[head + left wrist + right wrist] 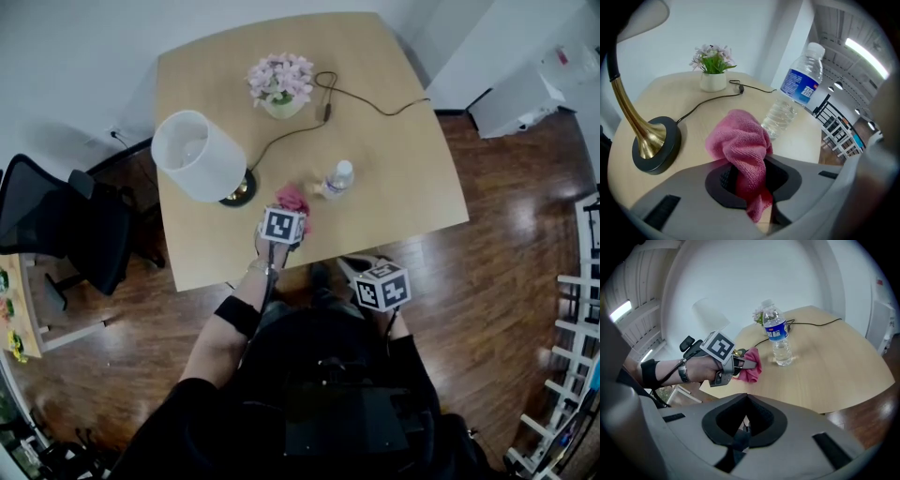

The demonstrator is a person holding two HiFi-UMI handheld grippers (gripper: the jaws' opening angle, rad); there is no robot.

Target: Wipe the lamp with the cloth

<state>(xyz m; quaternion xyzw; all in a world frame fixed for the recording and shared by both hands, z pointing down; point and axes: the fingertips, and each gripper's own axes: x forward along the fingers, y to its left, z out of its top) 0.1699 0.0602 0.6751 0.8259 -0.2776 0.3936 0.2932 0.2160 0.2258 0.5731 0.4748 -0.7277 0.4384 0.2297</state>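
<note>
While your left gripper (748,183) grasps the pink cloth (740,145), its jaws are clenched on a bunched fold. Most of the fabric billows out ahead of them and a small tail hangs below. You hold that cloth low over the wooden bench (403,187), close to its near edge; whether it touches the surface cannot be told.

The lamp (199,155) stands to the left of the cloth, near it but apart. It has a white shade tilted on a curved brass stem that rises from a round black base (656,143). Its black cord (370,101) runs from the base past the flowers and off toward the right edge.

A clear water bottle (794,91) with a blue label and white cap stands upright just right of the cloth. Farther off, a small white pot of pale pink flowers (281,84) sits by the far edge.

Your right gripper (743,423) has its jaws pressed together with nothing between them. You hold it short of the bench's near edge, close to your body. A black office chair (66,225) stands left of the bench.
</note>
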